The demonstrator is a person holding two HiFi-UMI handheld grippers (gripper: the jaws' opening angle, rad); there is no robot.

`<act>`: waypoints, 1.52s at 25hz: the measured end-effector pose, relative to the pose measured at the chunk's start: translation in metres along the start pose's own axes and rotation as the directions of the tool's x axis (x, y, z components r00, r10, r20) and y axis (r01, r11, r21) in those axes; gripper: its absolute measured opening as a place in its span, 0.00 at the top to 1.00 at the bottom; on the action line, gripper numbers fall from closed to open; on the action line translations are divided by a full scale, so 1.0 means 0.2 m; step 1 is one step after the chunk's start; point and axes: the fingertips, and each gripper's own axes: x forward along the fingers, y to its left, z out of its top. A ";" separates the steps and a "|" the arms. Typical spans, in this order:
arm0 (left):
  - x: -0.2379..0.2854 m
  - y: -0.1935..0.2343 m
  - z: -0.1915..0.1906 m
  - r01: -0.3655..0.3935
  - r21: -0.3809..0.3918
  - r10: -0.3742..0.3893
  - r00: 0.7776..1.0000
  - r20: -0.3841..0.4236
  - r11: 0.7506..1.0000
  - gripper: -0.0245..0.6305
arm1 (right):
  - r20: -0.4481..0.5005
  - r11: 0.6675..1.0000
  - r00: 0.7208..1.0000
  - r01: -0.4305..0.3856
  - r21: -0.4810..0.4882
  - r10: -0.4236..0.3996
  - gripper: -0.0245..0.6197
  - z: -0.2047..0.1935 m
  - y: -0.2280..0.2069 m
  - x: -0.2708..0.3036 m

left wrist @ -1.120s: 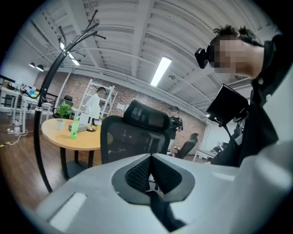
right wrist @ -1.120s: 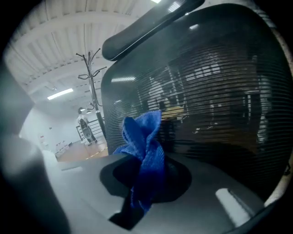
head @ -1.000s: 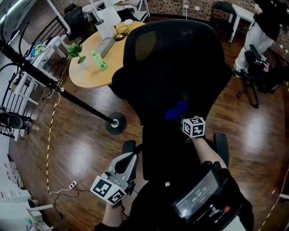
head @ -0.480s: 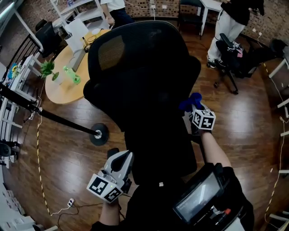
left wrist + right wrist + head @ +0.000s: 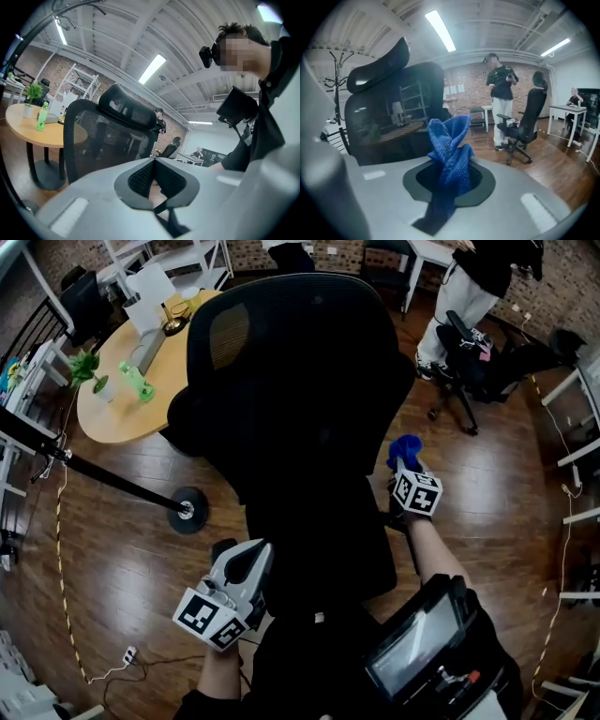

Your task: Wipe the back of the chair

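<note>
Your right gripper (image 5: pixel 405 468) is clamped on a bunched blue cloth (image 5: pixel 405 448), which stands just beside the right edge of the black mesh chair (image 5: pixel 300 381) back; contact between cloth and mesh cannot be confirmed from either view. Your left gripper (image 5: pixel 246 563) sits low and near at the chair's left side, tongs closed together with nothing between them (the left gripper view shows the pads meeting at the tip). A round wooden table (image 5: pixel 122 413) stands at far left, beyond the chair.
</note>
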 end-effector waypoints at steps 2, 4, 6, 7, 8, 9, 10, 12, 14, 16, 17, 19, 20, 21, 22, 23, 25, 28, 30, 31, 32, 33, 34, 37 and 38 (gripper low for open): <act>-0.05 0.03 0.00 -0.027 -0.001 0.027 1.000 -0.001 1.000 0.96 | -0.069 0.998 0.995 -0.068 -0.006 0.067 0.88 -0.12 0.14 0.08; -0.11 0.05 -0.01 -0.057 0.006 0.057 0.998 -0.003 0.998 0.96 | -0.144 0.993 0.983 -0.120 -0.019 0.116 0.88 -0.27 0.28 0.17; -0.19 0.09 -0.01 -0.095 0.013 0.095 0.996 -0.003 0.995 0.96 | -0.207 0.984 0.966 -0.171 -0.046 0.158 0.88 -0.40 0.45 0.24; -0.23 0.11 -0.02 -0.116 0.013 0.116 0.993 0.000 0.993 0.96 | -0.228 0.978 0.956 -0.200 -0.056 0.182 0.88 -0.46 0.55 0.27; -0.27 0.13 -0.02 -0.138 0.012 0.138 0.990 0.004 0.990 0.96 | -0.243 0.971 0.948 -0.229 -0.062 0.208 0.88 -0.50 0.65 0.29; -0.31 0.15 -0.02 -0.159 0.008 0.159 0.987 0.009 0.987 0.96 | -0.254 0.963 0.938 -0.259 -0.066 0.235 0.88 -0.54 0.75 0.30; -0.35 0.16 -0.02 -0.179 0.004 0.179 0.984 0.013 0.984 0.96 | -0.266 0.954 0.927 -0.291 -0.070 0.263 0.88 -0.58 0.86 0.30; -0.44 0.19 -0.04 -0.221 -0.005 0.221 0.975 0.019 0.975 0.96 | -0.301 0.929 0.898 -0.360 -0.084 0.321 0.88 -0.68 1.06 0.31; -0.52 0.22 -0.05 -0.262 -0.014 0.263 0.965 0.025 0.965 0.96 | -0.337 0.898 0.865 -0.427 -0.103 0.372 0.88 -0.76 1.26 0.31; -0.60 0.24 -0.06 -0.297 -0.023 0.298 0.954 0.037 0.955 0.96 | -0.365 0.867 0.833 -0.484 -0.117 0.415 0.88 -0.81 1.45 0.30; -0.64 0.25 -0.06 -0.315 -0.027 0.316 0.948 0.043 0.949 0.96 | -0.379 0.849 0.814 -0.514 -0.120 0.440 0.88 -0.84 1.54 0.29; -0.72 0.25 -0.07 -0.354 -0.034 0.356 0.933 0.056 0.935 0.96 | -0.406 0.803 0.766 -0.584 -0.119 0.498 0.88 -0.89 1.74 0.25; -0.76 0.25 -0.07 -0.370 -0.038 0.372 0.926 0.063 0.928 0.96 | -0.415 0.777 0.743 -0.617 -0.122 0.525 0.88 -0.91 1.84 0.23; -0.79 0.25 -0.07 -0.383 -0.041 0.385 0.920 0.069 0.923 0.96 | -0.420 0.750 0.723 -0.648 -0.135 0.549 0.88 -0.92 1.92 0.21; -0.82 0.26 -0.07 -0.394 -0.043 0.396 0.915 0.076 0.918 0.96 | -0.419 0.719 0.703 -0.678 -0.151 0.575 0.88 -0.92 2.01 0.19; -0.84 0.26 -0.06 -0.404 -0.044 0.406 0.910 0.082 0.914 0.96 | -0.409 0.688 0.682 -0.708 -0.160 0.607 0.88 -0.90 2.10 0.17; -0.89 0.28 -0.06 -0.421 -0.040 0.423 0.901 0.094 0.906 0.96 | -0.368 0.637 0.642 -0.756 -0.153 0.673 0.88 -0.82 2.27 0.11; -0.92 0.31 -0.03 -0.431 -0.028 0.431 0.894 0.118 0.902 0.96 | -0.281 0.556 0.571 -0.820 -0.137 0.771 0.88 -0.62 2.46 -0.01; -0.91 0.33 -0.01 -0.425 -0.019 0.423 0.896 0.137 0.905 0.96 | -0.224 0.475 0.497 -0.867 -0.149 0.838 0.88 -0.47 2.53 -0.17; -0.90 0.33 0.01 -0.418 -0.015 0.415 0.898 0.147 0.908 0.96 | -0.191 0.433 0.456 -0.888 -0.153 0.869 0.88 -0.38 2.54 -0.28; -0.89 0.33 0.03 -0.407 -0.011 0.404 0.901 0.157 0.913 0.96 | -0.154 0.394 0.417 -0.906 -0.155 0.896 0.88 -0.28 2.54 -0.39; -0.88 0.32 0.05 -0.392 -0.005 0.388 0.906 0.168 0.920 0.96 | -0.115 0.360 0.379 -0.919 -0.159 0.918 0.88 -0.19 2.52 -0.51; -0.85 0.32 0.08 -0.372 0.004 0.366 0.913 0.179 0.928 0.96 | -0.082 0.329 0.346 -0.929 -0.169 0.935 0.88 -0.10 2.49 -0.63; -0.70 0.29 0.18 -0.276 0.045 0.261 0.943 0.204 0.960 0.96 | -0.017 0.295 0.308 -0.923 -0.247 0.951 0.88 0.14 2.31 -0.90; -0.63 0.28 0.22 -0.234 0.062 0.217 0.954 0.208 0.970 0.96 | 0.006 0.309 0.320 -0.910 -0.277 0.947 0.88 0.22 2.23 -0.98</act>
